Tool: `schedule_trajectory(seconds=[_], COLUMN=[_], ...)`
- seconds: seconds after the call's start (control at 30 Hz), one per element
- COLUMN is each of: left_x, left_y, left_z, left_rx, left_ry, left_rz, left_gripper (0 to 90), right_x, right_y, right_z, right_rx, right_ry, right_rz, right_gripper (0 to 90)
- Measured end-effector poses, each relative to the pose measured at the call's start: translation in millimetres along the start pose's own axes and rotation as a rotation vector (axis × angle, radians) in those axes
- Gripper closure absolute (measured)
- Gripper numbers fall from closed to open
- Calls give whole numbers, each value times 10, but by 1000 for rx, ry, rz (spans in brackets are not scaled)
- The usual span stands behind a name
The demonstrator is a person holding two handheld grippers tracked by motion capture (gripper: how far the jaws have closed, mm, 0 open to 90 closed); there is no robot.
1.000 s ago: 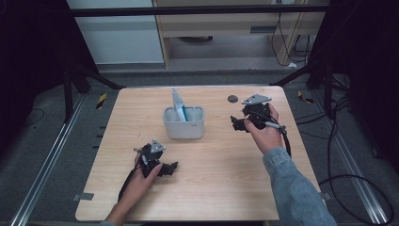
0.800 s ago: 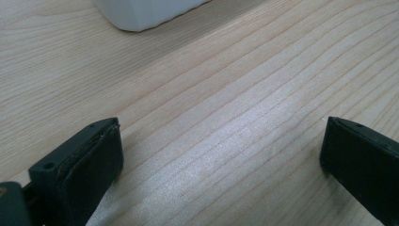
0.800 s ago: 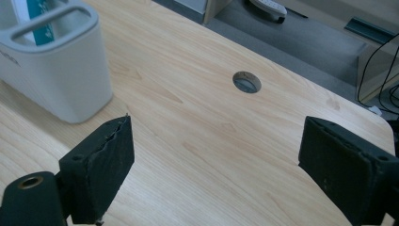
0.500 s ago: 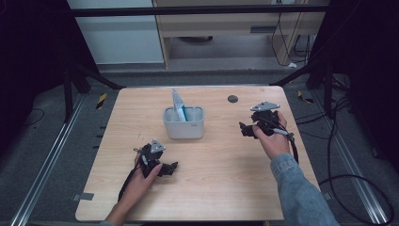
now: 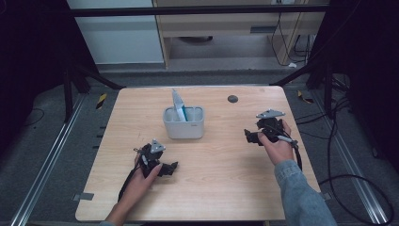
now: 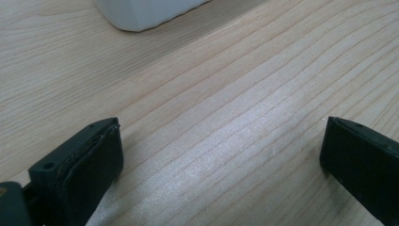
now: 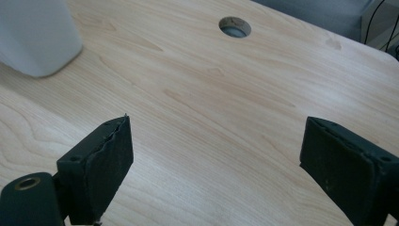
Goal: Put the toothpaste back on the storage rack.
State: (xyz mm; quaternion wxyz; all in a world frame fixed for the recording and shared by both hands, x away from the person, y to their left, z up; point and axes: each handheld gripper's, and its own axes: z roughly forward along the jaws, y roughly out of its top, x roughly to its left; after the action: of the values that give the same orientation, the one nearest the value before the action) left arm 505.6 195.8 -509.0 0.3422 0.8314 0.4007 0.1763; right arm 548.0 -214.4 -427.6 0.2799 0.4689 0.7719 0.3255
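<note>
A white holder [image 5: 184, 123] stands at the middle of the wooden table [image 5: 211, 179]; a pale blue-white flat item [image 5: 178, 105] leans upright in it. My left gripper [image 5: 170, 167] rests low at the front left, a hand around it. In the left gripper view its jaws stand wide apart over bare wood, the left gripper [image 6: 221, 150] open and empty, the holder's base [image 6: 146, 12] at the top edge. My right gripper [image 5: 249, 136] is held at the right side, open and empty. The right gripper view shows the right gripper [image 7: 214, 150] with jaws spread, the holder [image 7: 35, 35] at upper left.
A round cable hole [image 5: 232, 99] sits near the table's far edge, also seen as the cable hole [image 7: 235, 26] ahead of the right jaws. Cables trail from both grippers. Dark floor and metal rails surround the table.
My right gripper has drawn back toward the near right side of the table, away from the holder. The left gripper has stayed put.
</note>
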Motion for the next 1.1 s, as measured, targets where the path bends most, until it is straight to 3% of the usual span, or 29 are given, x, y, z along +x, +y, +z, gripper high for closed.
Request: schedule_trajectory(seconds=[0.5, 0.6, 0.73, 0.8, 0.93, 1.0, 1.1], left_x=[0, -1, -1, -1, -2, -6, -7], left_y=[0, 0, -1, -1, -1, -4, -5], left_z=[0, 0, 0, -1, -1, -3, -4], left_rx=[-1, 0, 0, 0, 0, -1, -1], left_ry=[0, 0, 0, 1, 1, 2, 1], left_rz=[0, -1, -1, -1, -1, -1, -1], left_gripper=[0, 0, 0, 0, 0, 0, 0], right_x=[-91, -110, -121, -132, -143, -180, -213], right_y=[-338, -451, -512, -560, -599, -628, -646], right_z=[130, 199, 249, 304, 363, 418, 461], right_rx=[56, 58, 66, 58, 62, 51, 48], right_ry=[-4, 8, 7, 21, 17, 22, 8], right_rz=[42, 88, 105, 147, 158, 211, 225], right_gripper=[96, 98, 101, 102, 102, 102, 104])
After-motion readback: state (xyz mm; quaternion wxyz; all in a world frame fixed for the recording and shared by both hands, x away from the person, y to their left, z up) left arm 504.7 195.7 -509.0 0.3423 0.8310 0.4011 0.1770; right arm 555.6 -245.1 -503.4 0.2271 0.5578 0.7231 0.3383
